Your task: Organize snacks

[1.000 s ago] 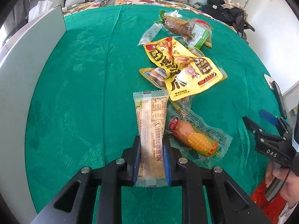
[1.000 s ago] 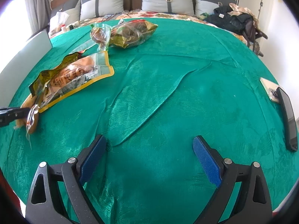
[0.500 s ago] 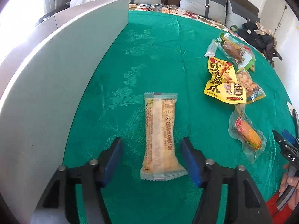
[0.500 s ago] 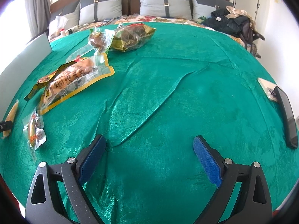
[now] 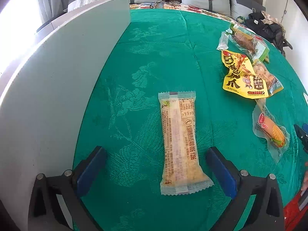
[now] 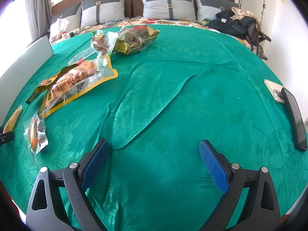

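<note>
Green brocade cloth (image 5: 154, 48) over a bed, grey pillows behind, pale upright board (image 5: 57, 77) along the 9 o'clock side. Pale long snack bar (image 5: 178, 140) lying flat on the cloth near that board, well apart from the other packets. A second ago clamped at its near end in the left gripper (image 5: 156, 165); now released, fingers (image 5: 90, 171) opening wide, standing clear on either side of the wrapper with cloth showing in both gaps. Bar also carried away from the heap, which then lay touching it and now sits off at 2 o'clock: yellow pouch (image 5: 238, 75), clear packs beyond it, corn sausage pack (image 5: 271, 132) at 3 o'clock. Reads as one snack placed, first of a row beside the board, with the rest of the heap yet to sort. Right gripper (image 6: 154, 163) unmoved, fingers spread over bare cloth, nothing between them; dark phone (image 6: 294, 119) at its 3 o'clock.
</note>
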`<move>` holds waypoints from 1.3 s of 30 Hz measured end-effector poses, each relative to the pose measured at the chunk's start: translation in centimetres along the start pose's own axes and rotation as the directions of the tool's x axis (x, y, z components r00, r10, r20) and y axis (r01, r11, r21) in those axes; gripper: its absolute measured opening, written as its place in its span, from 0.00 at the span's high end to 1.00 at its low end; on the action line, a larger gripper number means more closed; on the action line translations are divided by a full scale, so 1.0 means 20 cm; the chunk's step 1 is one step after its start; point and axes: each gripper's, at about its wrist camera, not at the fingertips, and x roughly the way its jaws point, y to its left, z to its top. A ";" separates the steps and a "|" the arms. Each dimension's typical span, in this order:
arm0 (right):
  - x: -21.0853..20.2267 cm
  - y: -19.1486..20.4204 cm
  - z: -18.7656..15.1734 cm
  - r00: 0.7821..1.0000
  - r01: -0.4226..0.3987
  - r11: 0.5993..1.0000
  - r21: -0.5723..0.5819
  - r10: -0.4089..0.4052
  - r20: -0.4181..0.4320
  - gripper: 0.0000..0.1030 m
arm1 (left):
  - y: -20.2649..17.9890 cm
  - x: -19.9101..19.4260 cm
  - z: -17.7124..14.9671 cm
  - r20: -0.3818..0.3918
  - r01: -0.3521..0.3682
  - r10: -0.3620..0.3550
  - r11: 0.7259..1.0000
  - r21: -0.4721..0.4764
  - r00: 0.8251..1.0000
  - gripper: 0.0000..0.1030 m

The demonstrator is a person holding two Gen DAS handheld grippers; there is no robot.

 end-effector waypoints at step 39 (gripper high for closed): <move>-0.25 0.82 -0.07 0.976 -0.217 0.684 -0.697 0.128 -0.178 0.75 | 0.05 -0.11 -0.08 0.078 0.134 -0.137 0.990 0.049 0.987 0.78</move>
